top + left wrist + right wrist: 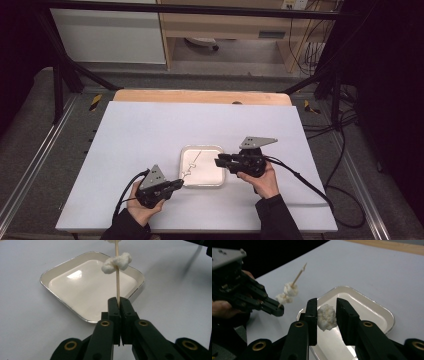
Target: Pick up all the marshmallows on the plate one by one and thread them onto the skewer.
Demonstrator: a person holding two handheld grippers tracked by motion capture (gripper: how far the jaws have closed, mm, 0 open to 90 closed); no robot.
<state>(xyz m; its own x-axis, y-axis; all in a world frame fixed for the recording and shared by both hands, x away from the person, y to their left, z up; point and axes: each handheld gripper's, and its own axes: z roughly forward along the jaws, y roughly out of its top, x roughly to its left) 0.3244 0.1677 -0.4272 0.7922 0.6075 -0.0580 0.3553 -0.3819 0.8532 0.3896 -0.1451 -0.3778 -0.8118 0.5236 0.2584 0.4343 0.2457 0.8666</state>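
My left gripper (119,302) is shut on the lower end of a thin wooden skewer (117,287), which points up and away over a white square tray (82,290). A soft white lump (117,262) is threaded on the skewer, and the right gripper view shows two such pieces (290,290) on it. My right gripper (327,310) is shut on another white lump (326,317), held above the tray (372,312). In the high view the left gripper (179,184) is at the tray's near left corner. The right gripper (218,161) is at its right side.
The tray (210,170) lies in the middle of a white table sheet (150,135) with a wooden strip (200,96) along the far edge. Black cables (310,185) trail off to the right. Metal frame legs (60,75) and shelving stand beyond the table.
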